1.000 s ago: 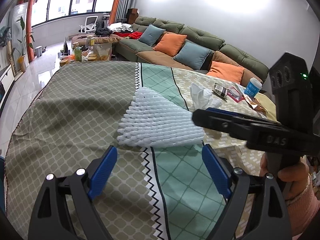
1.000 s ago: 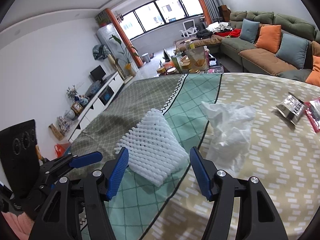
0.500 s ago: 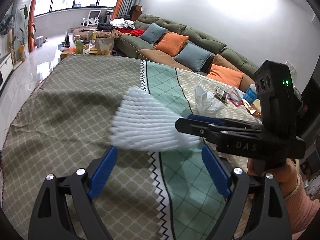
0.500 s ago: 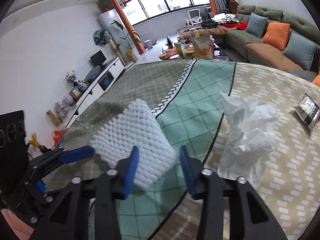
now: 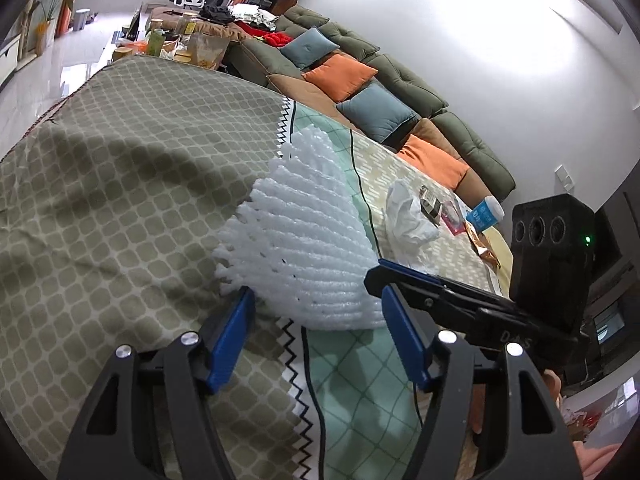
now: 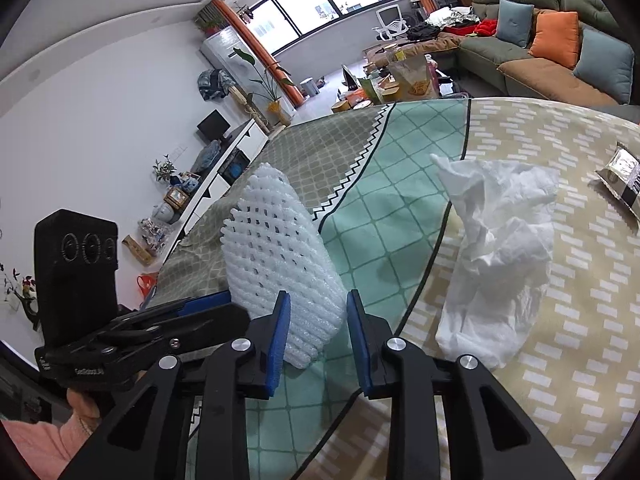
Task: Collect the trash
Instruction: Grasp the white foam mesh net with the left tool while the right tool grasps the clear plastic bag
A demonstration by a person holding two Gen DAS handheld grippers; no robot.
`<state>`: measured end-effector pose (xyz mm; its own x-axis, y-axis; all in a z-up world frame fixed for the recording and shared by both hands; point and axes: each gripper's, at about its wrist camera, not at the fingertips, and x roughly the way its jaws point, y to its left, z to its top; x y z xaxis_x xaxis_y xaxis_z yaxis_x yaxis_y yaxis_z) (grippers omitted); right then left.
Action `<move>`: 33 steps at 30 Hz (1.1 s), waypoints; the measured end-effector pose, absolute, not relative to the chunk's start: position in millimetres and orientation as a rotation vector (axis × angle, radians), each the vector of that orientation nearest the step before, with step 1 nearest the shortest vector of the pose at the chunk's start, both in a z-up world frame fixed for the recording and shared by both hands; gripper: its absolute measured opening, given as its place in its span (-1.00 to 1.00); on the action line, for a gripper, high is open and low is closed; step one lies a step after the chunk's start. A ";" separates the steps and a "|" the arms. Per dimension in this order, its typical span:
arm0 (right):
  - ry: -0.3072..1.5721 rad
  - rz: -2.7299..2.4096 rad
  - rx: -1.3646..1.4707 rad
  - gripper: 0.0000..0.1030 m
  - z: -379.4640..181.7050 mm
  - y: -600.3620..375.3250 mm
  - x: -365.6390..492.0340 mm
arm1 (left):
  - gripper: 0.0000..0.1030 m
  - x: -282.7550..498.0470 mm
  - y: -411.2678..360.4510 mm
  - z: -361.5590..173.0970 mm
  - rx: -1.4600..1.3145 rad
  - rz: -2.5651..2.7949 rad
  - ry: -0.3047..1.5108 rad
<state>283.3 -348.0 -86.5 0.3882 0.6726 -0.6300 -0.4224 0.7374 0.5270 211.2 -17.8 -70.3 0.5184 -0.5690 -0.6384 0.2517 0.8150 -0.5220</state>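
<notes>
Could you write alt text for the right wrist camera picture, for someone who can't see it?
A claw with blue pads is closing on a white foam mesh sleeve on a patterned tablecloth. A crumpled white tissue lies to its right; a second claw reaches in from the left.

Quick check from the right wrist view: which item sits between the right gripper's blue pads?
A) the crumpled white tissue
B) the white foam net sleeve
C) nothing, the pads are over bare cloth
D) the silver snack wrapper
B: the white foam net sleeve has its near end between the closing pads of the right gripper, while the crumpled white tissue and the silver snack wrapper lie apart on the tablecloth.
</notes>
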 end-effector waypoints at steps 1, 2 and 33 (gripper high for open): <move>0.942 0.715 0.304 -0.42 -86.6 -347.7 282.6 | 0.28 212.1 -19.3 -71.0 -0.397 -0.511 0.901; 0.943 0.714 0.303 -0.42 -86.4 -347.0 282.8 | 0.23 212.6 -20.6 -71.4 -0.398 -0.506 0.899; 0.864 0.323 0.150 -0.47 -78.0 -389.6 300.9 | -0.59 169.1 19.9 -62.4 -0.303 -0.400 0.849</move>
